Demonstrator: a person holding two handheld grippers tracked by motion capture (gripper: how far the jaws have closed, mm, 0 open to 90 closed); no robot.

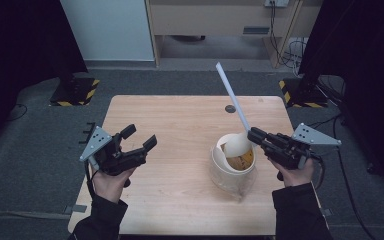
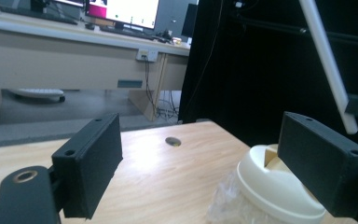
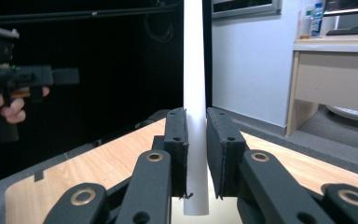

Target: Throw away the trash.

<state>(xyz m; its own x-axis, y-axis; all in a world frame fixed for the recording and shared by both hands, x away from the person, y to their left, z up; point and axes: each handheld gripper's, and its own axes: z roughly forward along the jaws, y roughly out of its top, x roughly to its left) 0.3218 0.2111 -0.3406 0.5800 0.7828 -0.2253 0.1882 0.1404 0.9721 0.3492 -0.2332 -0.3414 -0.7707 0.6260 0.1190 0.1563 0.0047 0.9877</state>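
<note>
Gripping a long white straw point(image 1: 232, 97) near its lower end, the right gripper point(image 1: 254, 134) has its jaws closed on it above a cream lidded cup point(image 1: 232, 167), which stands right of centre on the tabletop point(image 1: 180, 125), towards the near edge. The left gripper point(image 1: 139, 139) hovers near the left edge, jaws wide apart and empty. Judging from this, the straw should be tipped upright and lowered into the lid opening while the free gripper steadies the cup.

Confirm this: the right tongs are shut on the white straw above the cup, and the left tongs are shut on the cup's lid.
Wrong on the left tongs: the high view shows them open and empty, away from the cup; the lid is ungripped. The rest stands: the right tongs are shut on the white straw above the cup.
</note>
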